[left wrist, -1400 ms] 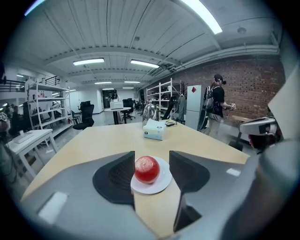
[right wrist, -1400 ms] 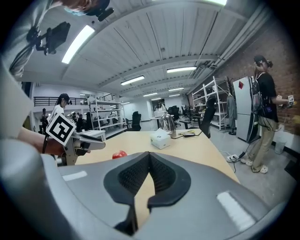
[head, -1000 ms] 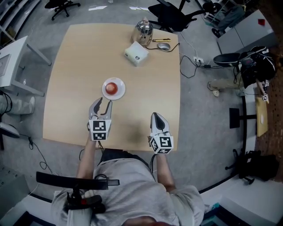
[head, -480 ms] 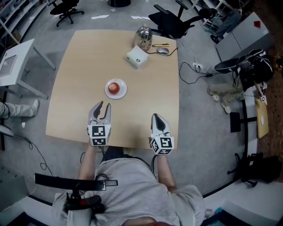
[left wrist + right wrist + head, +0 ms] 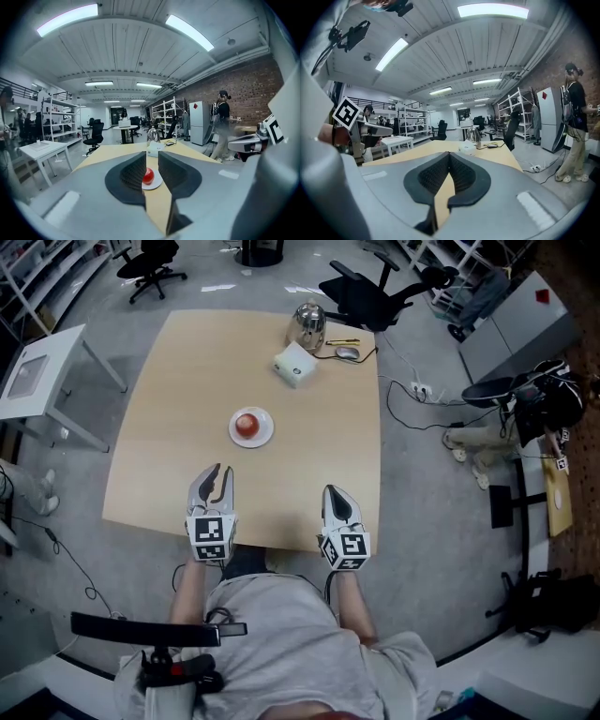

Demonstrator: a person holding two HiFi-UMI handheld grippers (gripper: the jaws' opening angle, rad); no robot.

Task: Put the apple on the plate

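1. My right gripper (image 5: 336, 491) is closest to me. It hangs well short of the plate (image 5: 265, 435) and off to the plate's right, over the near edge of the table (image 5: 178, 381). Its jaws are pressed together at the tips and have nothing in them.
2. My left gripper (image 5: 214, 474) is also on the near side of the plate, a little to the plate's left and clear of it. Its jaws have just been closing and now stand a narrow gap apart. Nothing lies between the pads. Through that gap I see only the plate further on.
3. The white plate lies flat on the wooden table, and the red apple (image 5: 247, 424) sits in the middle of it, touched by neither gripper.
4. Beyond the plate and a little to its right sits a white box (image 5: 294, 365).
5. Further beyond the plate, at the table's far edge, stands a shiny metal kettle (image 5: 307, 324). A yellow pen (image 5: 343, 341) and a mouse (image 5: 348, 352) lie just to the kettle's right.
6. Furthest from the plate, past the table, a black office chair (image 5: 375, 292) stands on the grey floor. Well off to the plate's left is a white side table (image 5: 37, 381).
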